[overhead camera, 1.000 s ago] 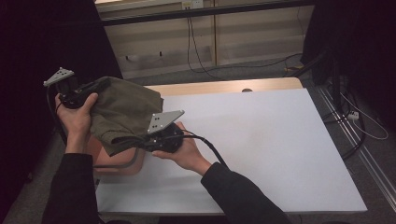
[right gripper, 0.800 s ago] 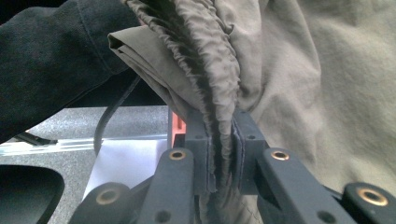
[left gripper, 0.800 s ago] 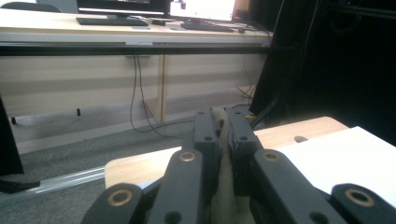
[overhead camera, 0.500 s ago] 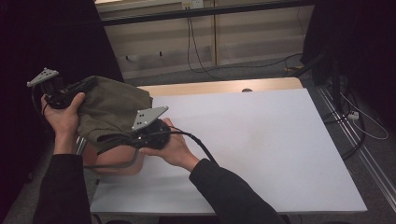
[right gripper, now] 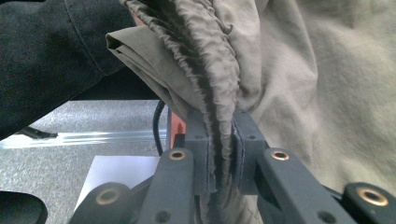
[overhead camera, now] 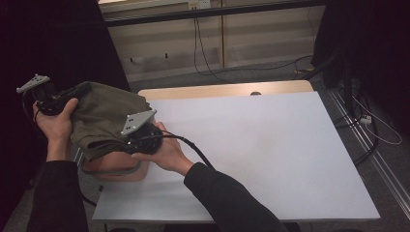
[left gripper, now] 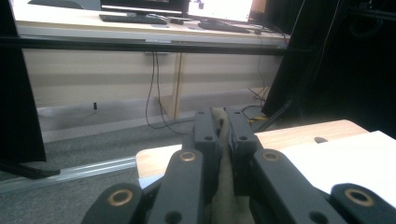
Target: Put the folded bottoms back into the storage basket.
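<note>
Olive-green crumpled cloth garment (overhead camera: 104, 118) hangs in the air between your two claws, above the left edge of the white counter (overhead camera: 270, 154). Your left claw (left gripper: 223, 135) pinches one fold of it at the far left. Your right claw (right gripper: 223, 154) clamps a gathered, puckered hem. A salmon-pink plastic tub (overhead camera: 113, 166) sits just below the garment.
</note>
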`<state>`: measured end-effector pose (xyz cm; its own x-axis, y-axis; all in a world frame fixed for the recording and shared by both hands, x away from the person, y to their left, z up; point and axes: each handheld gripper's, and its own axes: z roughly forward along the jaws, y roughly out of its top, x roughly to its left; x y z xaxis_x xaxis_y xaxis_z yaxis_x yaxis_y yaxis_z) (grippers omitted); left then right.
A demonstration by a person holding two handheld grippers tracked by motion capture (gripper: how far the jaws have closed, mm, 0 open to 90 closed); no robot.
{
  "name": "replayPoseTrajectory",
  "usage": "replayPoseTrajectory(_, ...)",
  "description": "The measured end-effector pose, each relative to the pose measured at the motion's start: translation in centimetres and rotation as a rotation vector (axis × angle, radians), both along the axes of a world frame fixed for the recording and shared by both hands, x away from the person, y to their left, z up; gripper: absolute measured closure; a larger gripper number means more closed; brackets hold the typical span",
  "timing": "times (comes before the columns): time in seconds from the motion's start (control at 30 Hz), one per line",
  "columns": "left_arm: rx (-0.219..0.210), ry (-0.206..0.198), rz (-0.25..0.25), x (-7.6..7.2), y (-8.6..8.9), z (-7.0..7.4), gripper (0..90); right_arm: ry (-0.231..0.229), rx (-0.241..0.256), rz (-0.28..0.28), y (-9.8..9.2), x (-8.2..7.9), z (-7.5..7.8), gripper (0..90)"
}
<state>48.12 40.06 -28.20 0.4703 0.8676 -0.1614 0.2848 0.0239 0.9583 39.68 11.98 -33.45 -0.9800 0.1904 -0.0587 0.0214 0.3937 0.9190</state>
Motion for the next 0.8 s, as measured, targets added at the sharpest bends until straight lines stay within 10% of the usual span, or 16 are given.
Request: replayPoseTrajectory(0.8,0.038,0.064,0.028,1.8,2.1,-4.0,85.6,0.014,-0.039,-0.074,3.5,-0.3,-3.4,78.4)
